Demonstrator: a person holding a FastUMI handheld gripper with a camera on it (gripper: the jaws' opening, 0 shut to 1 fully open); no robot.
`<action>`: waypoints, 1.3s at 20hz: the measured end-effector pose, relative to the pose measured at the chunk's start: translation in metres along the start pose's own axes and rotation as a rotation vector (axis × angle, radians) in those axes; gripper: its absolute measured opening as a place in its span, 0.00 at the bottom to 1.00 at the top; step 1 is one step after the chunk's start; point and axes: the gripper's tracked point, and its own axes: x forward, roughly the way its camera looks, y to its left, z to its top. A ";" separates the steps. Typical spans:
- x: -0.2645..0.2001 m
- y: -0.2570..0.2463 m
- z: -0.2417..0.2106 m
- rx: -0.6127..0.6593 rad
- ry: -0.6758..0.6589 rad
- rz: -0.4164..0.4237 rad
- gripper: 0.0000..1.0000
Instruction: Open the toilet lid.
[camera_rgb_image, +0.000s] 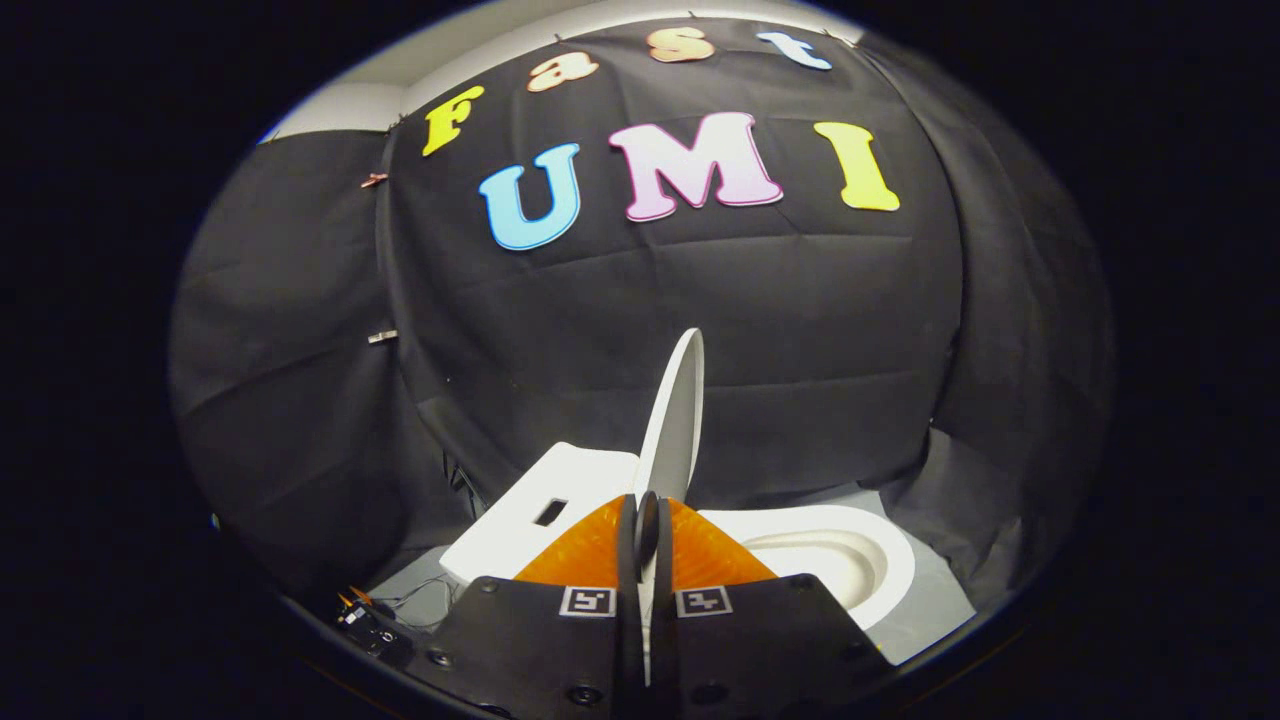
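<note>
tank (540, 510): white box just ahead-left of the claw, dark slot in its top face. It sits behind the hinge, so it's the stop the lid will lean toward.
wires (385, 610): small tangle on the floor, left of the claw and below the tank. Low down, out of the swing path.
claw (646, 530): clenched on the lid's edge, both fingers pressing the thin rim from either side. Gripping the rim lets the claw carry the lid round its hinge.
lid (678, 410): rises edge-on straight ahead of the claw, standing near upright, tilted slightly right. Looks mostly open; judged a small push toward the tank is left.
bowl (850, 560): open, just ahead-right of the claw, rim and inside exposed now the lid is off it.
room: gap between lid and tank is narrow; right side over the bowl is open, best way to back out.
risk: letting go early could drop the lid onto the bowl.
</note>
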 end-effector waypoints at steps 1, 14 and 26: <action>-0.001 0.007 -0.001 -0.023 -0.005 0.003 0.07; 0.008 0.090 -0.014 -0.241 -0.003 0.050 0.08; 0.005 0.129 -0.016 -0.221 0.023 0.183 0.70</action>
